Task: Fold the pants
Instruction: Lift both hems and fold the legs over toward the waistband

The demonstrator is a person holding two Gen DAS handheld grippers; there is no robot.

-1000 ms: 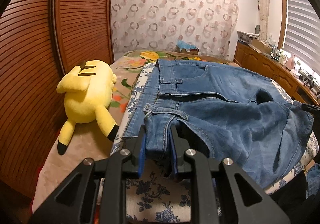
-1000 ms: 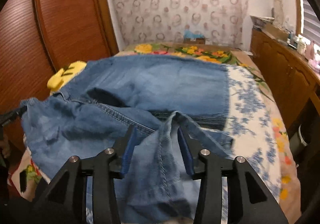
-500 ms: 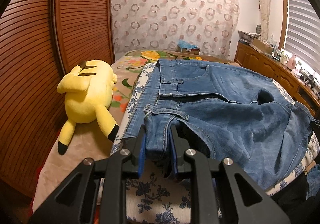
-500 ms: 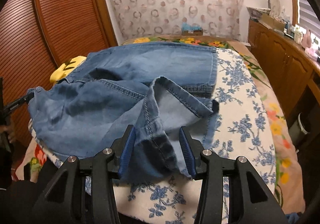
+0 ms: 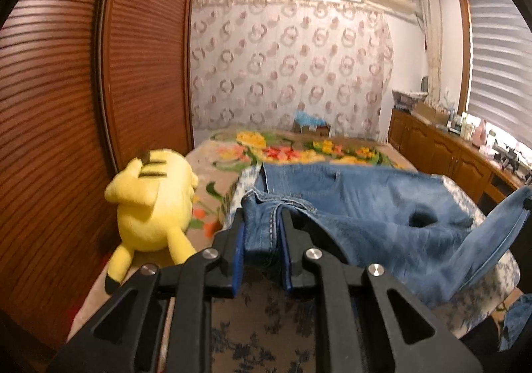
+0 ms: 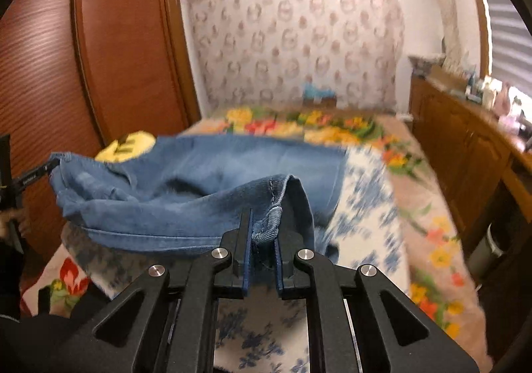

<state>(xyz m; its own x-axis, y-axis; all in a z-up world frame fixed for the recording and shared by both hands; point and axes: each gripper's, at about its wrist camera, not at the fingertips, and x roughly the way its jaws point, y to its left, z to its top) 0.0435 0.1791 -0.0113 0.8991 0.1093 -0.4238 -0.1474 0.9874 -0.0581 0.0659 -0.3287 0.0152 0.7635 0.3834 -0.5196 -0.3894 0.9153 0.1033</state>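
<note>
A second before, your right gripper (image 6: 262, 240) sat wide around a loose fold of the jeans (image 5: 372, 206) near the hem; then those jaws snapped in and pinched a small bunched knot of denim hem between the blue pads (image 6: 247, 250). You lifted it, too: the leg end that had lain flat on the blue-flowered sheet (image 6: 362, 206) hung clear of it, arching up to your fingers. Over on the other side, your left gripper (image 5: 262, 236) stayed clamped on the waistband, stitched seam squeezed between its pads, and it rose as well, so the waist end came up off the bed (image 5: 212, 180) and the view tipped toward the ceiling. Both grippers pointed forward and slightly downward across the mattress, level, not rolled. The jeans stretched between your two grips, the middle sagging onto the sheet, the far half flat on the bed. The yellow plush toy (image 5: 153, 203) lay just left of the waistband, beside the slatted wardrobe doors (image 5: 66, 106). Both views were smeared with motion blur.
</note>
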